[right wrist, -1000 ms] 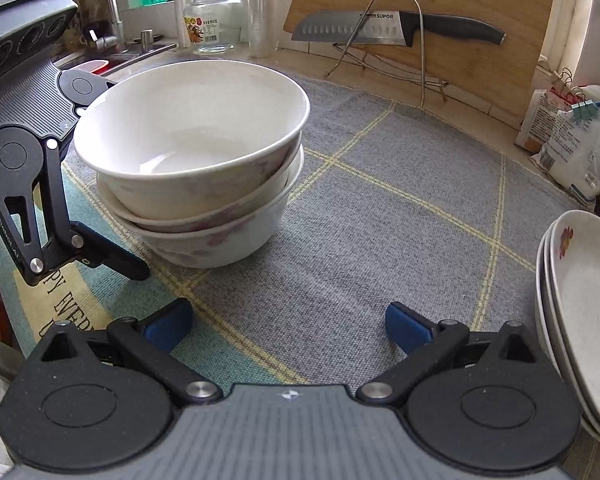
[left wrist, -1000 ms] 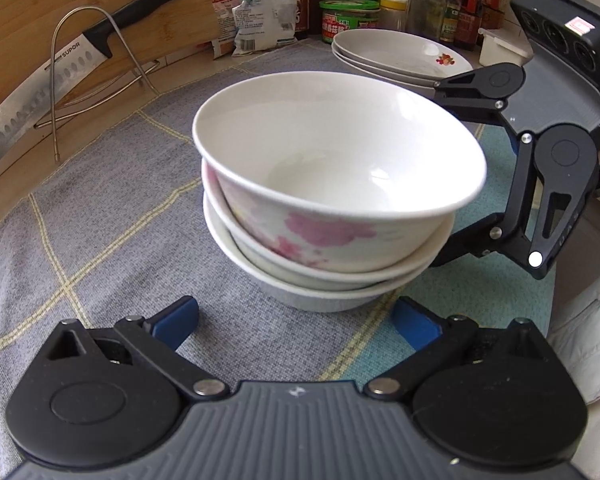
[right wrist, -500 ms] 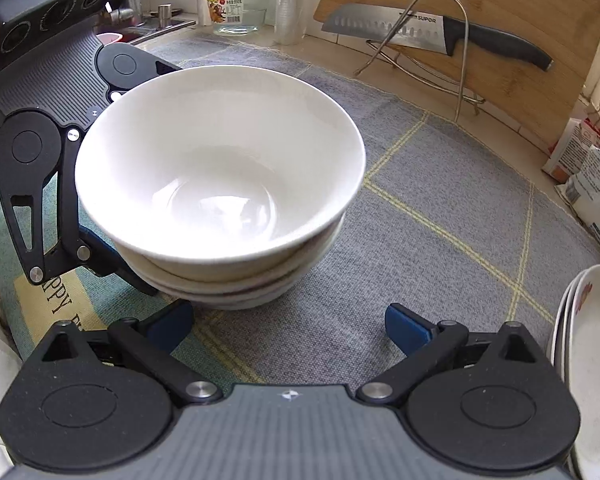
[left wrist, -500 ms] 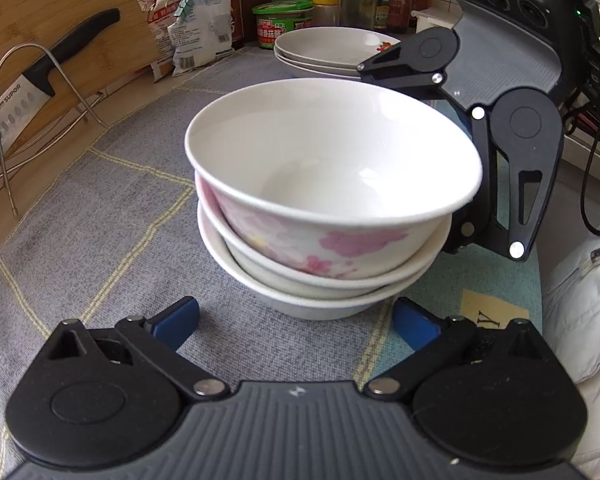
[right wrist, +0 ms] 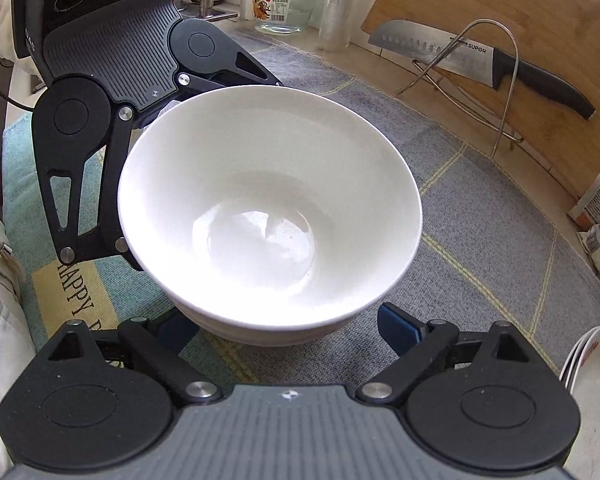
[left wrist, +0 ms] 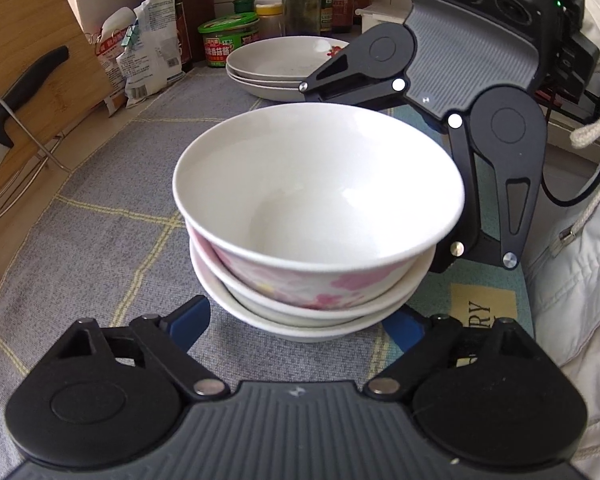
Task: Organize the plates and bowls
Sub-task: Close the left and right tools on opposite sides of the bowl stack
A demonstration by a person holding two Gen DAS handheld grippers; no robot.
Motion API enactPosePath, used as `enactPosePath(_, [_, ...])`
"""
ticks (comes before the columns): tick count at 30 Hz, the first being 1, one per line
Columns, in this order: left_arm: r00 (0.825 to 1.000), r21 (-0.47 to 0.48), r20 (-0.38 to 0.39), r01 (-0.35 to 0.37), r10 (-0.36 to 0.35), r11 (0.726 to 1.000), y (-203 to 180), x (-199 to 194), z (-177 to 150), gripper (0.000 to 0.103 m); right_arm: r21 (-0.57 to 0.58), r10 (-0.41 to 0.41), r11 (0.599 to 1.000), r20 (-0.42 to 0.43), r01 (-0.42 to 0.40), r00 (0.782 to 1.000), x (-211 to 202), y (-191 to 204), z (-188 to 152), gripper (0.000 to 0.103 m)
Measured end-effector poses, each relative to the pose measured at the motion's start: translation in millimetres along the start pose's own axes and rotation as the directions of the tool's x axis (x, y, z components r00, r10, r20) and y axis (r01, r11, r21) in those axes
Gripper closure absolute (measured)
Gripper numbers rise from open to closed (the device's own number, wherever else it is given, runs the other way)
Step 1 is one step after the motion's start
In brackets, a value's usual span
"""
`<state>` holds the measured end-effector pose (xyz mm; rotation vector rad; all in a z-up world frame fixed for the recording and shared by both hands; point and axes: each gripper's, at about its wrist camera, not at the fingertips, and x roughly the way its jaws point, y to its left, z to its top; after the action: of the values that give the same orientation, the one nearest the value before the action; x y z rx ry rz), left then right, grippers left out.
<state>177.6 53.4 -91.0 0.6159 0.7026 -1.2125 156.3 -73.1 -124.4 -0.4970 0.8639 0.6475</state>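
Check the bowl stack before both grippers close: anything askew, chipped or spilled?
Nothing stands out. The three stacked white floral ceramic bowls nest evenly on the grey checked cloth, and the top bowl is empty, with no visible chips. The left gripper and the right gripper are closing around the stack's base.

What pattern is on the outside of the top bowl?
Pink flowers on white, on the top bowl; the left wrist view shows it best.

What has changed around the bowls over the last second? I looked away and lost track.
Both tongs, left and right, moved in on the stack of bowls from opposite sides and are closing around its base; no firm grip shows yet. The bowls, stack of plates and knife stayed put.
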Motion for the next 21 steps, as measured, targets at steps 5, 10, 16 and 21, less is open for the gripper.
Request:
enactPosePath(5, [1.000, 0.026, -0.005, 0.015, -0.015, 1.000, -1.4, -0.1, 0.8, 0.019, -0.012, 0.034, 0.999, 0.005, -0.034, 0.999, -0.7, -2.6, 1.2, 0.015])
enactPosePath(10, [1.000, 0.033, -0.002, 0.015, -0.014, 0.999, -1.6, -0.7, 0.8, 0.022, -0.039, 0.048, 0.998, 0.012, -0.048, 0.999, -5.7, 2.5, -0.7, 0.022])
enactPosePath(16, [1.000, 0.041, 0.007, 0.022, -0.023, 0.999, 0.1, -0.7, -1.0, 0.022, -0.039, 0.049, 0.998, 0.010, -0.049, 0.999, -5.5, 2.4, 1.2, 0.021])
enactPosePath(21, [1.000, 0.075, 0.002, 0.027, -0.027, 0.997, 0.3, 2.4, -0.8, 0.022, -0.050, 0.050, 0.998, -0.001, -0.050, 0.999, -4.2, 2.1, 3.2, 0.022])
